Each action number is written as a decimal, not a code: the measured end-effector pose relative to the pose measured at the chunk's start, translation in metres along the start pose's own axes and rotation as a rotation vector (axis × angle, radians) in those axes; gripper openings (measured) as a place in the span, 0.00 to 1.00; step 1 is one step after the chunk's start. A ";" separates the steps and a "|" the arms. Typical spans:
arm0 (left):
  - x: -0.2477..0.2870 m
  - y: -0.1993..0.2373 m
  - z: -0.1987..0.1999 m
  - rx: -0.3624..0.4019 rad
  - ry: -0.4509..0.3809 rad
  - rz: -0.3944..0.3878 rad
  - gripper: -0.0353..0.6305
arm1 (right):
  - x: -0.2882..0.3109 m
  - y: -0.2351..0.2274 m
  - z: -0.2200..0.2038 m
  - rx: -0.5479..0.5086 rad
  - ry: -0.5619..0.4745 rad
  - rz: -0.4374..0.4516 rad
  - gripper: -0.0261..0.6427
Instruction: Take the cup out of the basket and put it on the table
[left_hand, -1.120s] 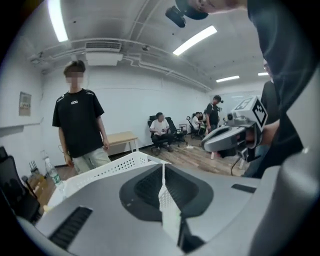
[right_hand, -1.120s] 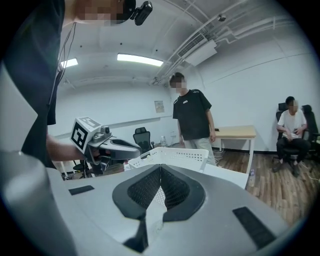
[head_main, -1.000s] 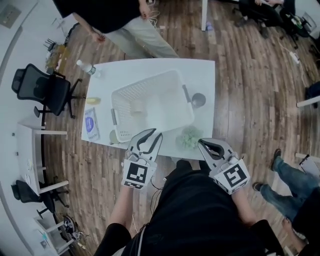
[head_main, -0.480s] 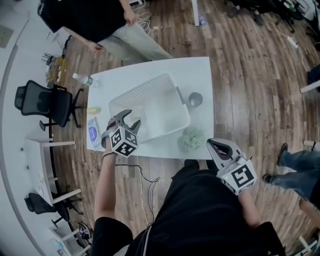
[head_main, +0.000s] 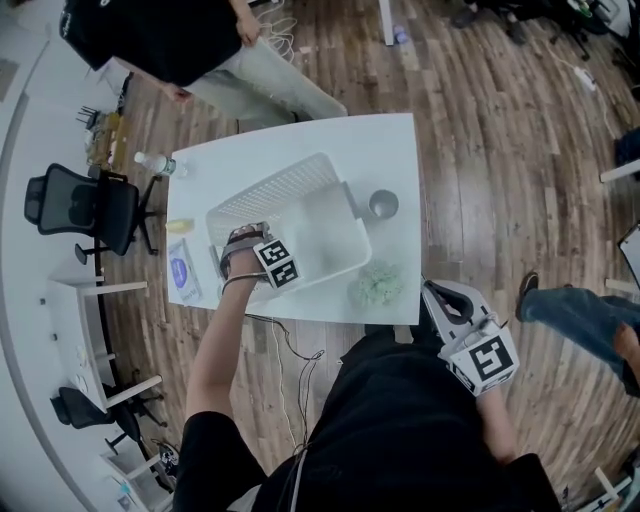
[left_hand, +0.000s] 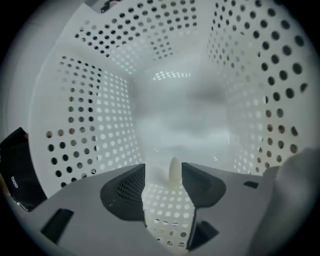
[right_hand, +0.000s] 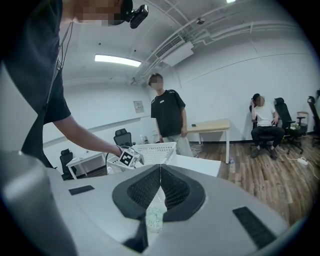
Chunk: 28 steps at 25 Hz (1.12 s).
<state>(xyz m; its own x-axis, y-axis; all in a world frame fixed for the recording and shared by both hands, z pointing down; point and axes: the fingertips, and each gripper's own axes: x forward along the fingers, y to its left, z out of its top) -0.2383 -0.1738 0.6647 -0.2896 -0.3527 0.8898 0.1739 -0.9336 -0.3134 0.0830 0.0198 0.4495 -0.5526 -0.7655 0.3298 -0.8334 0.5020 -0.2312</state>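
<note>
A white perforated basket (head_main: 275, 188) stands on the white table (head_main: 395, 150). My left gripper (head_main: 243, 240) reaches steeply down into it near its left end and covers the cup in the head view. In the left gripper view the basket's dotted walls (left_hand: 90, 125) surround the jaws. They have just been opening and now stand wide, with a pale cream cup edge (left_hand: 173, 172) upright between them, not pressed. My right gripper (head_main: 432, 292) hangs off the table's near right edge, shut (right_hand: 160, 167) and empty.
A small grey cup (head_main: 383, 204) sits right of the basket, and a green crumpled lump (head_main: 377, 284) lies near the front edge. A bottle (head_main: 155, 163) and a blue-white packet (head_main: 183, 272) lie at the table's left. A person (head_main: 200, 50) stands beyond the table; an office chair (head_main: 85, 205) is at the left.
My left gripper swung from the table's near edge forward and down into the basket's left end, rolling and opening on the way. The right gripper drifted slightly right, still shut.
</note>
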 end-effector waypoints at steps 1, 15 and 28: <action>0.010 -0.002 -0.003 0.013 0.032 -0.010 0.41 | -0.001 -0.004 0.001 0.004 0.001 -0.009 0.08; 0.035 0.029 -0.017 -0.037 0.071 0.181 0.09 | -0.004 -0.031 0.005 0.012 0.019 -0.033 0.08; -0.060 0.055 -0.003 -0.590 -0.306 0.168 0.08 | -0.003 -0.019 0.009 -0.028 -0.010 0.016 0.08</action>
<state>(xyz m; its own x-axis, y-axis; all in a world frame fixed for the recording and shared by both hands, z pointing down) -0.2141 -0.2040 0.5934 -0.0099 -0.5428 0.8398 -0.3740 -0.7769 -0.5065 0.1008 0.0086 0.4445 -0.5659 -0.7612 0.3169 -0.8245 0.5252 -0.2107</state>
